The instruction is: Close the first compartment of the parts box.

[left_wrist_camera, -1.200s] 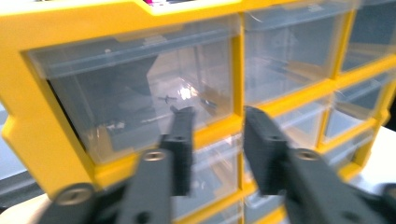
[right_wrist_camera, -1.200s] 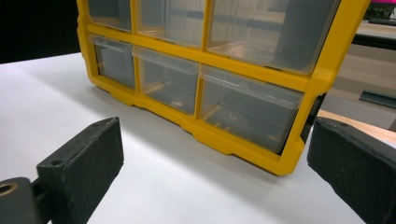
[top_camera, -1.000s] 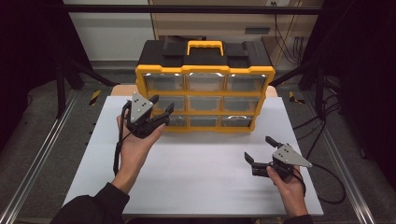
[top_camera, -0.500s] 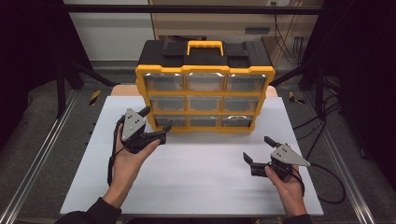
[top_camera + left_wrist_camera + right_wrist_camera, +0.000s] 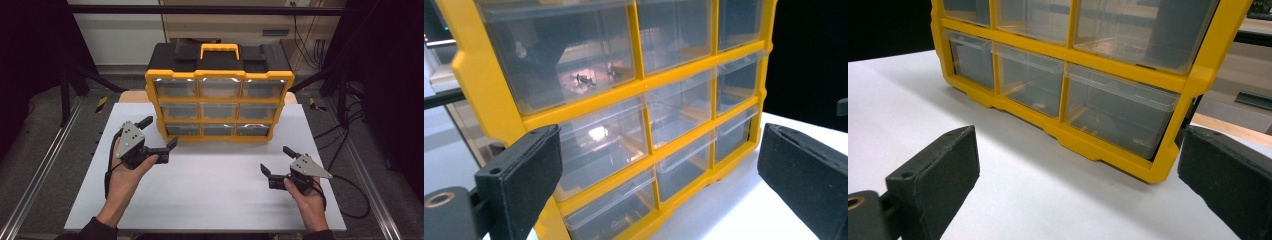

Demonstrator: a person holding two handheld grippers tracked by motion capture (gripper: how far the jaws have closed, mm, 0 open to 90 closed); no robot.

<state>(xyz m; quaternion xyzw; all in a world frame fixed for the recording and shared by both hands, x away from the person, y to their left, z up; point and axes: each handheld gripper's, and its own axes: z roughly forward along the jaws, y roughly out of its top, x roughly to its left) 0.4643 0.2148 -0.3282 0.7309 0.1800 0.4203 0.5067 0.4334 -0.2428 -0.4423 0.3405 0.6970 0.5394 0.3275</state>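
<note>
High view: yellow drawer organizer (image 5: 218,95) stood upright at back of white counter (image 5: 210,195); left hand-held gripper (image 5: 156,135) held just beside its lower left corner — jaws just opened wide, nothing between. Right hand-held gripper (image 5: 276,161) rested well apart, spread wide, empty.

Left gripper view: clear drawers (image 5: 599,145) seen close ahead.

Right gripper view: organizer's bottom row seen beyond jaws.

From my seat the white table (image 5: 210,200) is evenly lit from above while the surroundings fall to black. Glare spots sit on the clear drawers (image 5: 596,132) of the organiser. My near jaws look soft, slightly out of focus.
</note>
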